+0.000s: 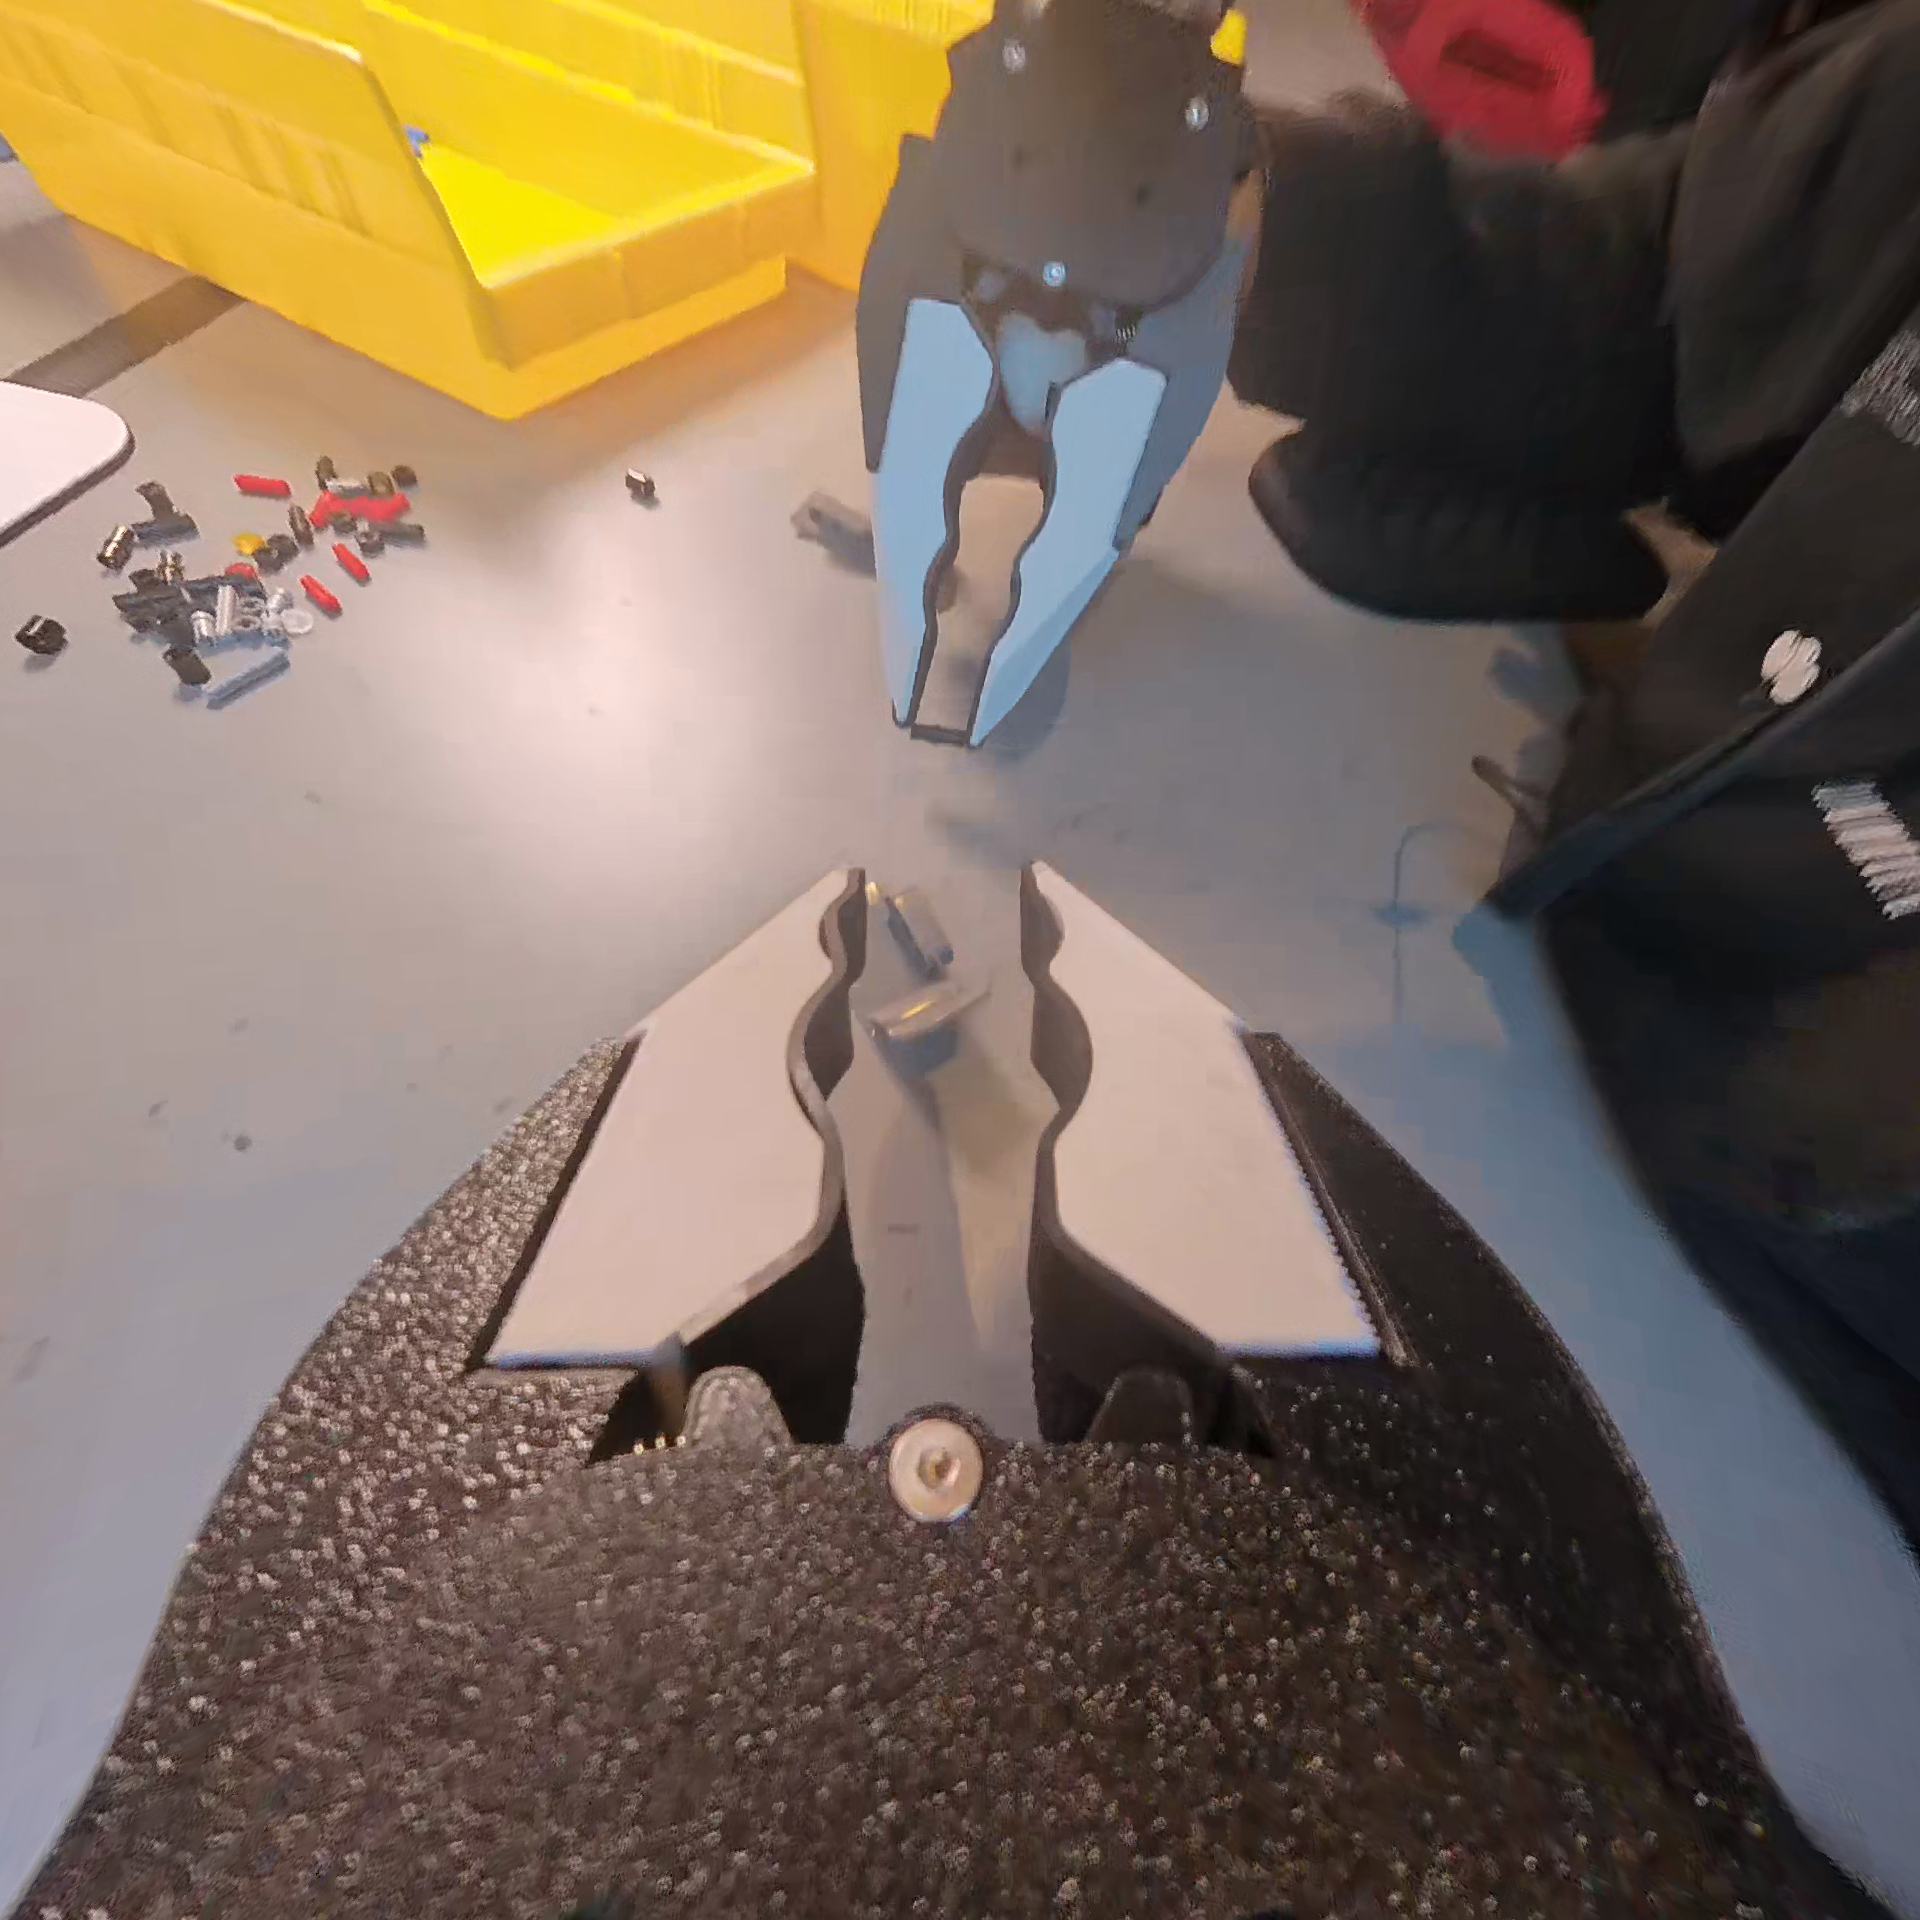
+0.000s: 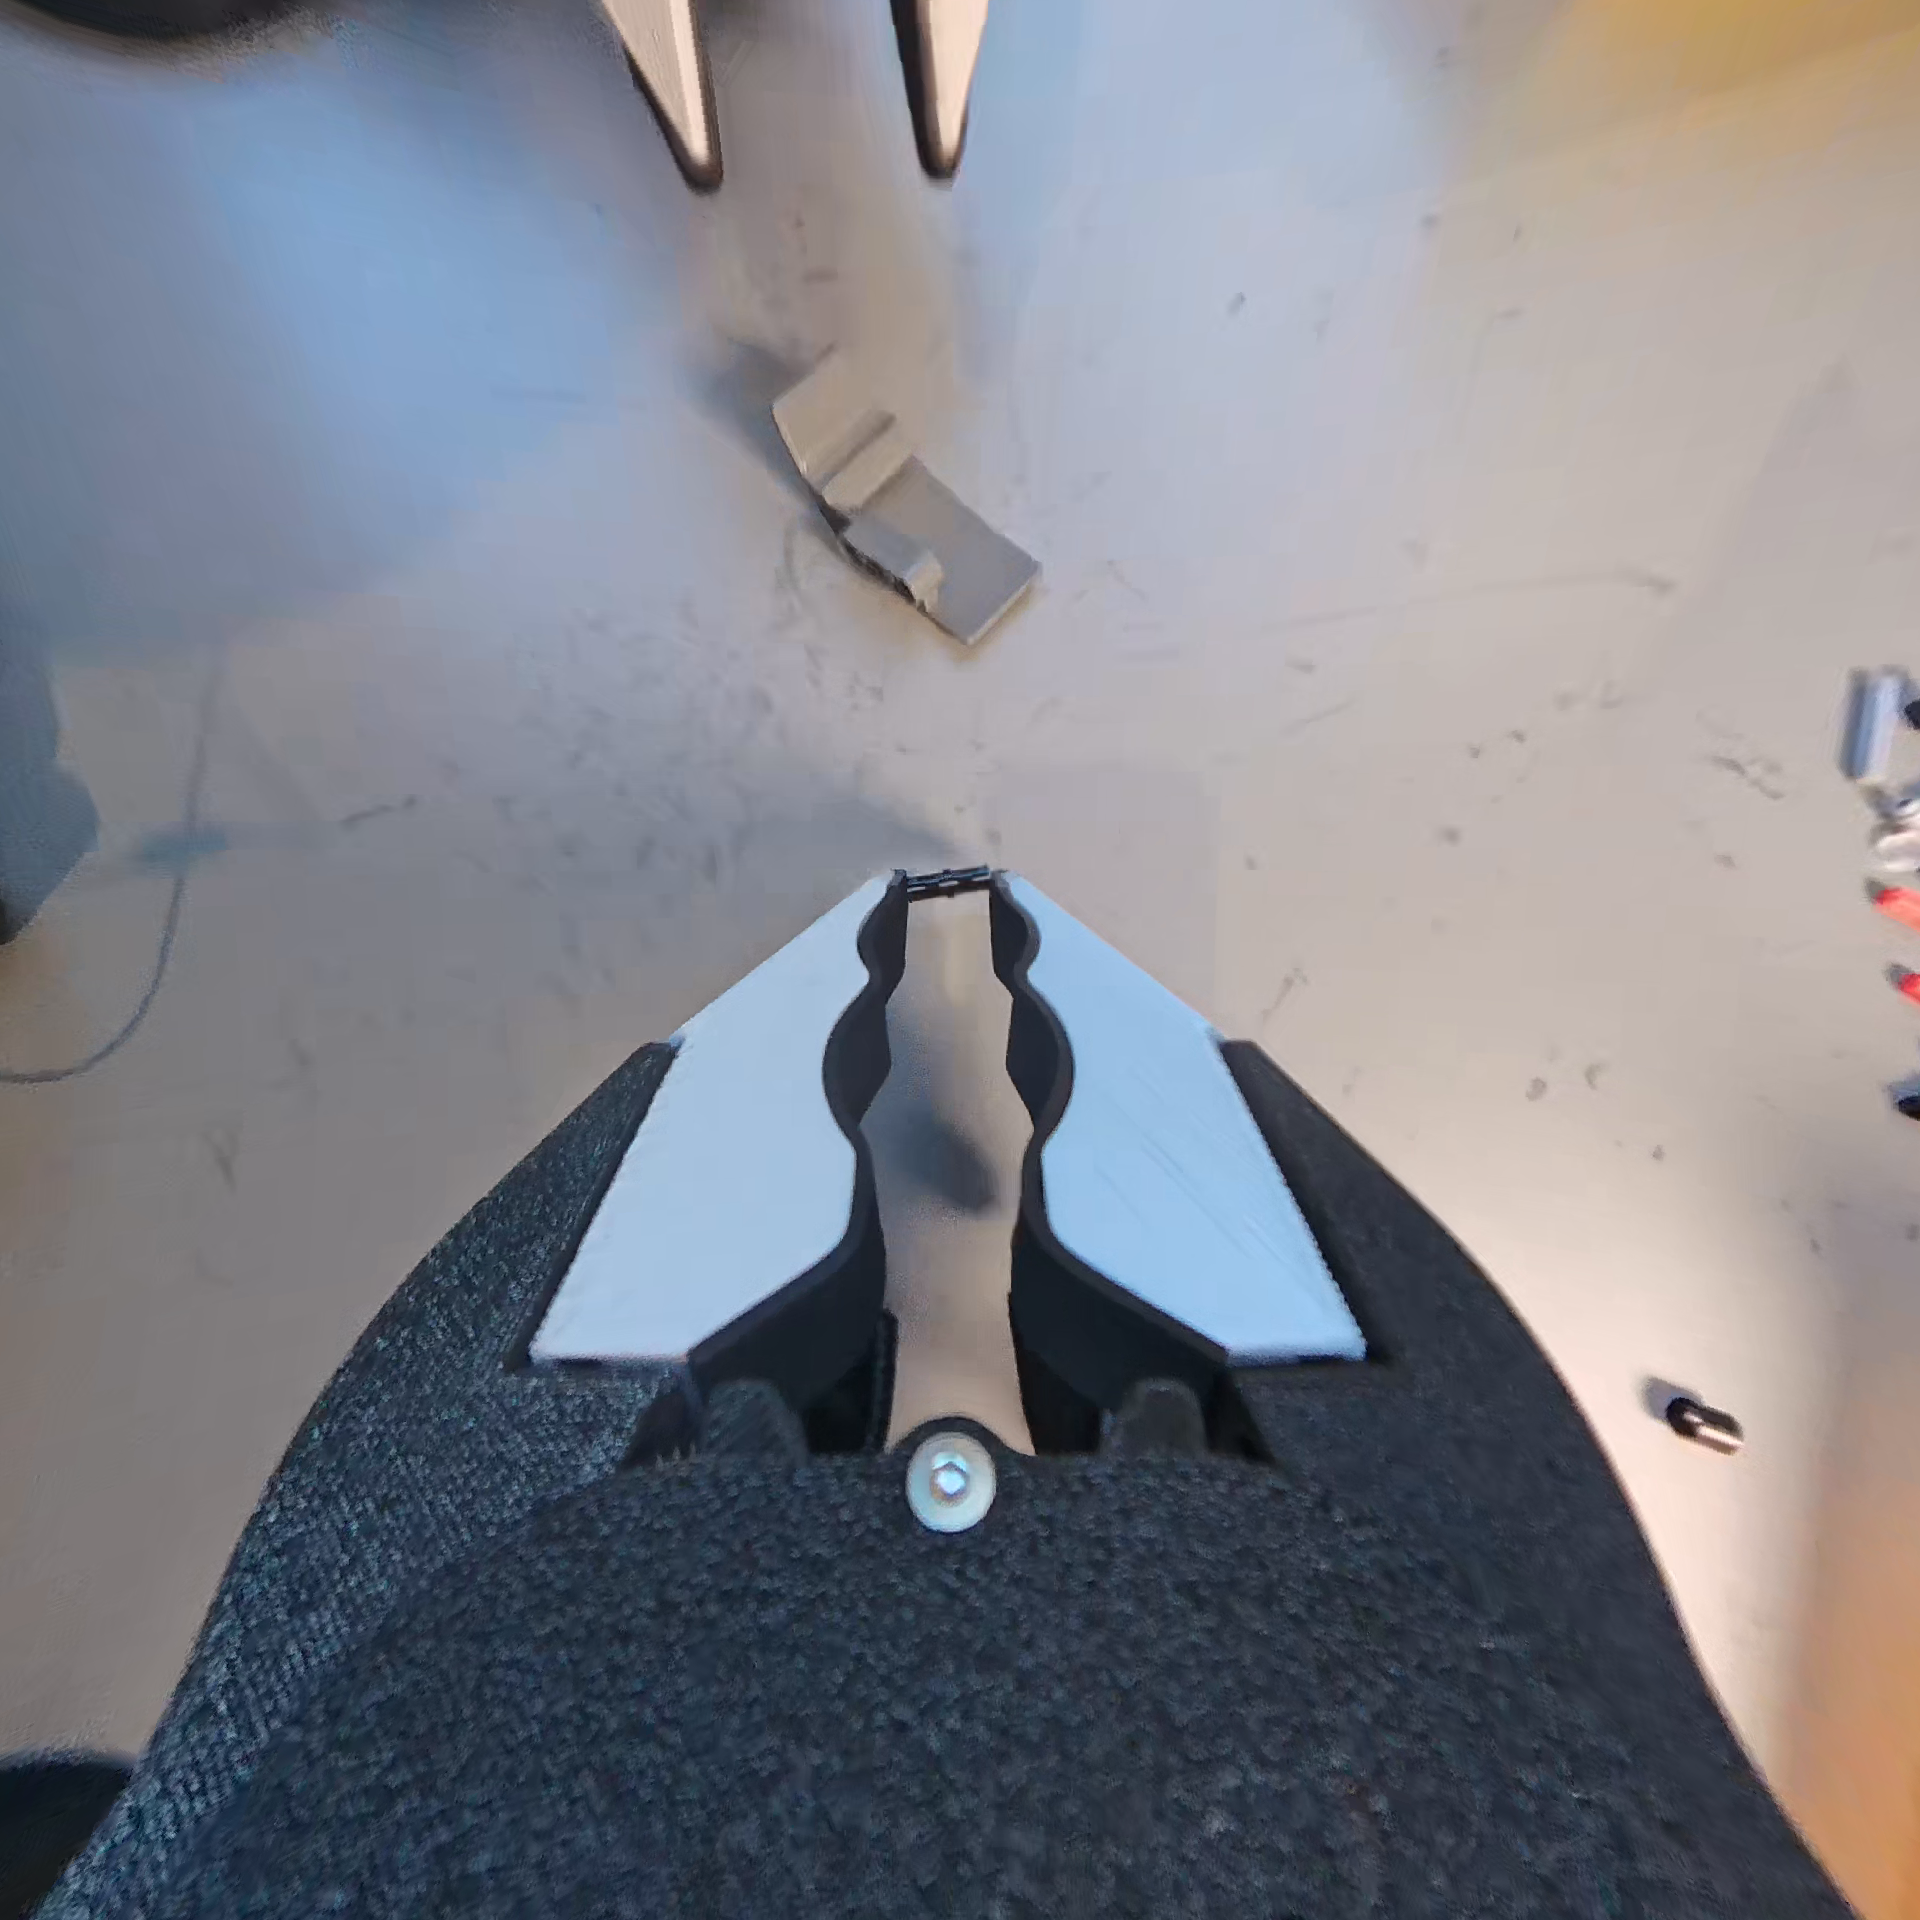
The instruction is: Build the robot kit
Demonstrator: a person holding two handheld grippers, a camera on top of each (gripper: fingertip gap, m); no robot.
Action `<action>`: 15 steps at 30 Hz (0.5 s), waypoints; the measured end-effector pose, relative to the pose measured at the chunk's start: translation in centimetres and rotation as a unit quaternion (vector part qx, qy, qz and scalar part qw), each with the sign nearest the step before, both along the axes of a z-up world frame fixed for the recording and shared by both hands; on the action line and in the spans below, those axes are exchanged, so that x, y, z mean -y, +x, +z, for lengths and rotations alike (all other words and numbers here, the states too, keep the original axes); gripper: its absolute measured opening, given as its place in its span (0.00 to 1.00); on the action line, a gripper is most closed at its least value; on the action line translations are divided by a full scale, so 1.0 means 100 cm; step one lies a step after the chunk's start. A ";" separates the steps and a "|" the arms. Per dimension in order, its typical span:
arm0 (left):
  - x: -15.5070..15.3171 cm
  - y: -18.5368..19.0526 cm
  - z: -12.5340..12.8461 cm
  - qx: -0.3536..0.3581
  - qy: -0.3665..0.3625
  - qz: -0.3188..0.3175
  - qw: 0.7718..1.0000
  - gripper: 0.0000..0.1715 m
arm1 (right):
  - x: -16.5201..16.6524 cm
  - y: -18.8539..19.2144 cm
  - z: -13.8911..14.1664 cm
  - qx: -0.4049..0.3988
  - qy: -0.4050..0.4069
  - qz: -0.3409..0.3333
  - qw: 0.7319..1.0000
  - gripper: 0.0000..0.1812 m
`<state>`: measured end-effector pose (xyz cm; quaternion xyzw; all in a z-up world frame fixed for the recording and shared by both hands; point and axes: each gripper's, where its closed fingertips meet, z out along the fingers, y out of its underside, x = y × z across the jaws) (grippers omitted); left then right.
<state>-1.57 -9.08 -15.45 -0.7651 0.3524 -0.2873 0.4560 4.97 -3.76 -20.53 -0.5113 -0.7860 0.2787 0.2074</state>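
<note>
My right gripper is shut on a small black pin, held crosswise between its tips just above the grey table. In the left wrist view the right gripper points down at the table ahead of my left gripper. My left gripper is open and holds nothing. A small grey stepped part and a short black piece show between its fingers, low on the table. The grey part lies flat between the two grippers, with the left fingertips above it in the right wrist view.
Yellow bins stand at the back left. A pile of small black, red and silver parts lies left, also at the right edge of the right wrist view. A person's dark sleeve is at right. A loose black piece lies right. Spacing between my two grippers at the tips: around 11 cm.
</note>
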 end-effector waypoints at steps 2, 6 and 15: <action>-0.004 0.007 0.007 0.037 -0.007 0.010 0.999 0.16 | 0.004 -0.008 0.018 -0.053 -0.010 0.003 0.999 0.08; -0.009 0.023 0.014 0.110 -0.050 0.024 0.992 0.16 | 0.024 -0.022 0.056 -0.164 -0.017 0.034 0.986 0.09; 0.008 0.052 0.040 0.279 -0.152 -0.059 0.946 0.13 | 0.062 -0.023 0.091 -0.275 -0.003 0.109 0.955 0.09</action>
